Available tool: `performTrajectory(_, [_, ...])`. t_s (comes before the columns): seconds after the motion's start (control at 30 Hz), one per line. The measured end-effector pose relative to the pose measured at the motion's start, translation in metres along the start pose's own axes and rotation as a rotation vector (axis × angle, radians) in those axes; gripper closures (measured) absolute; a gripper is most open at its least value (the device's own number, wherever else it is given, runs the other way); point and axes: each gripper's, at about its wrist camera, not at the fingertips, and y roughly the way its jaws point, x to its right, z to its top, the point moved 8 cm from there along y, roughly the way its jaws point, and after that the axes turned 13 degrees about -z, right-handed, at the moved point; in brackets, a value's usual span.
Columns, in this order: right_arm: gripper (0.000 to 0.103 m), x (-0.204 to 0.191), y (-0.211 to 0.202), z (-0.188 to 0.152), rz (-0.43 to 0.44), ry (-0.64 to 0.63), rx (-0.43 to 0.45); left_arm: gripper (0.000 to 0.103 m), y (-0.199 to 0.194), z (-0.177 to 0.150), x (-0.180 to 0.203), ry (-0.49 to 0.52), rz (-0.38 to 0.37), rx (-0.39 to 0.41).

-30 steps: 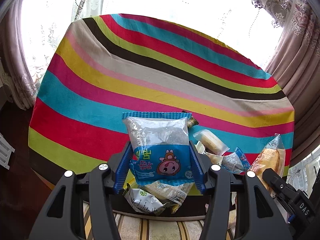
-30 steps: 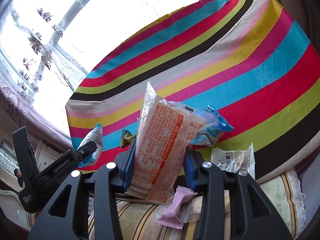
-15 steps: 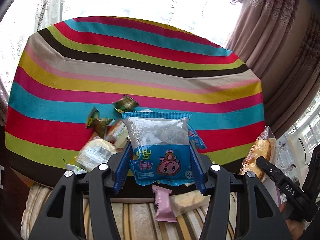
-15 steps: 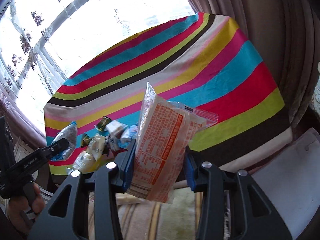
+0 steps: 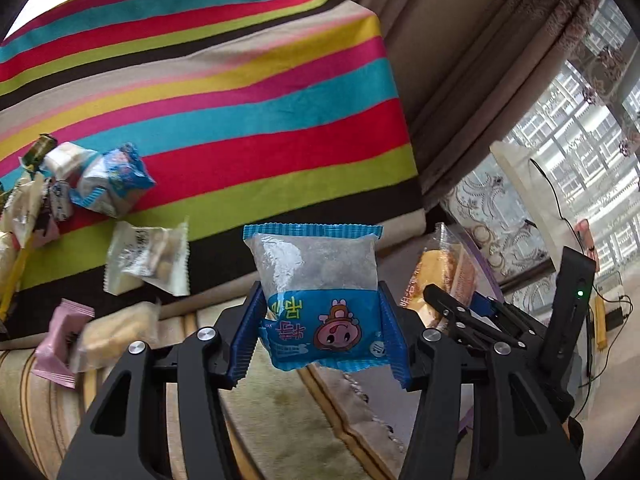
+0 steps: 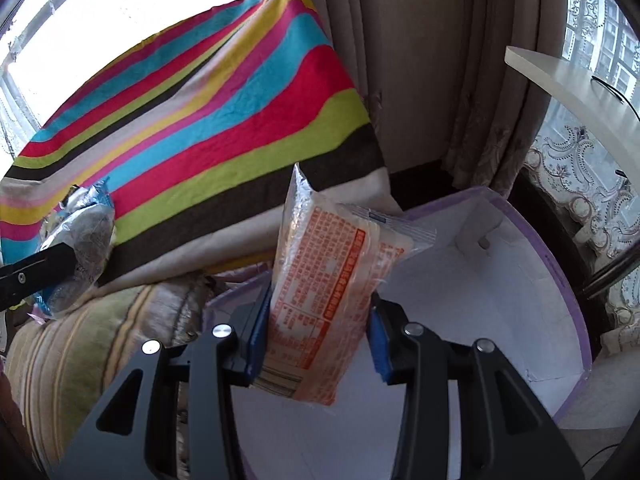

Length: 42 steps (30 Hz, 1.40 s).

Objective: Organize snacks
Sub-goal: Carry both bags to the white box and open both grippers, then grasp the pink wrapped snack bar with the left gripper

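Observation:
My left gripper (image 5: pixel 318 336) is shut on a blue snack packet (image 5: pixel 316 296) with a clear top and a cartoon face, held in the air past the table's right end. The right gripper (image 6: pixel 318 332) is shut on a clear packet with orange print (image 6: pixel 332 288), hanging over a round white box with a purple rim (image 6: pixel 540 312). In the left wrist view the right gripper (image 5: pixel 460 308) and its orange packet (image 5: pixel 444 276) show at the right. The left gripper's packet (image 6: pixel 80 248) shows at the left of the right wrist view.
Several loose snacks lie at the left on the striped tablecloth (image 5: pixel 240 92): a blue-and-white packet (image 5: pixel 112 180), a white packet (image 5: pixel 148 258) and a pink wrapper (image 5: pixel 60 344). A striped cushion (image 6: pixel 100 340) lies below the table. Curtains (image 6: pixel 420 80) hang behind the box.
Both grippers have swung to the right, off the table, each keeping its packet. The snack pile has slid to the left edge, and the white box has come into view under the right gripper.

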Motion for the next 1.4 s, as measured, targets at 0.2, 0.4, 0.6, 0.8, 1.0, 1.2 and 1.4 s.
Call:
performTrajectory(0.2, [0.061,0.026,0.049,-0.038,-0.055,-0.012,-0.123,0.051,0.064,-0.029,0.026,0.013,-0.062,-0.200])
performTrajectory(0.4, [0.057,0.032,0.073,-0.050,-0.068,-0.037,-0.183,0.046,0.092,-0.040,0.027,0.007,-0.031,-0.286])
performTrajectory(0.6, [0.043,0.002,0.084,-0.033,-0.027,-0.119,-0.165,0.027,0.074,-0.032,0.025,-0.013,-0.048,-0.214])
performTrajectory(0.8, [0.043,-0.041,0.091,-0.007,0.009,-0.181,-0.101,0.028,0.006,-0.021,-0.018,-0.031,0.073,-0.023])
performTrajectory(1.0, [0.043,-0.063,0.092,0.008,-0.014,-0.239,-0.064,0.019,-0.079,-0.022,-0.069,-0.015,0.238,0.177])
performTrajectory(1.2, [0.045,-0.064,0.094,0.015,-0.019,-0.247,-0.054,0.017,-0.129,-0.051,-0.119,-0.121,0.277,0.203])
performTrajectory(1.4, [0.047,-0.075,0.081,0.010,-0.013,-0.232,-0.054,0.017,-0.155,-0.075,-0.140,-0.164,0.292,0.220])
